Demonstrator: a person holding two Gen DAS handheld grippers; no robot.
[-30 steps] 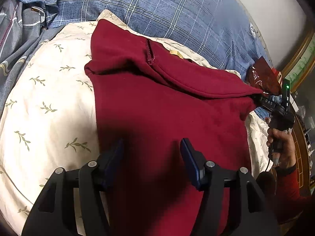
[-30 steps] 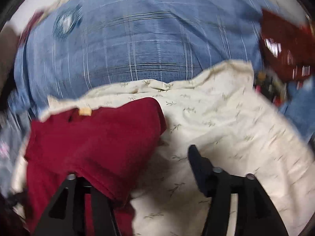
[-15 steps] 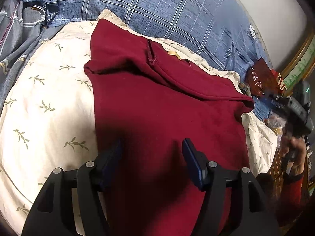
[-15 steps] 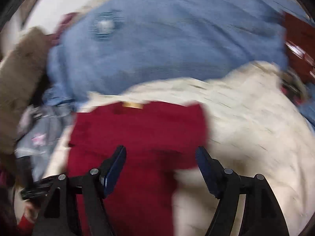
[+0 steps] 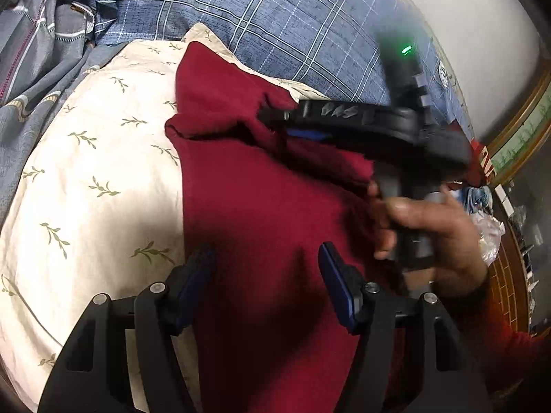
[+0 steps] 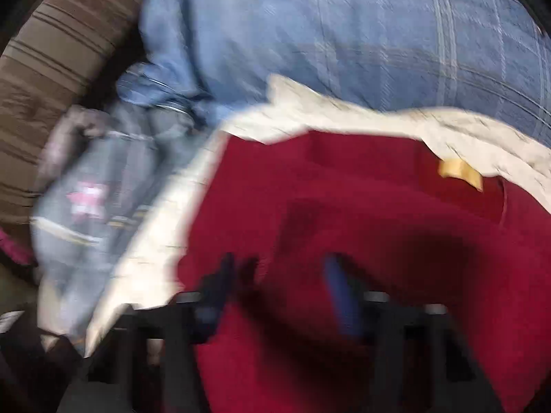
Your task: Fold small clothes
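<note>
1. Working on a red garment (image 5: 261, 199), spread across a cream leaf-print pillow (image 5: 86, 172), with blue plaid bedding (image 5: 275, 17) beyond it at 12 o'clock.
2. Judged as early to middle of the fold: a band along the far edge, at 12 o'clock, already turned over onto the body, with a yellow tag (image 6: 459, 170) showing near that edge in the right wrist view. No side folds and no final halving visible yet.
3. Left gripper (image 5: 266, 251): hovering over the near part of the cloth at 6 o'clock, jaws spread, nothing between the pads, no clear contact with the fabric.
4. Right gripper (image 5: 272, 115): reaching in from 3 o'clock, carried by a hand (image 5: 437, 227), tips at the folded band near its 11 o'clock end. Jaws just been closing, with red cloth under and between them. Too blurred in the right wrist view, and seen only side-on from the left, to tell whether the pads already pinch the fold or merely straddle it.
5. Probably left to do: secure that corner, bring one side across, then the other, then double the bundle into a compact packet.
6. Also noted a grey garment (image 6: 86, 189) heaped off the pillow at 9 o'clock in the right wrist view; possibly more to fold, though impossible to say from here.
</note>
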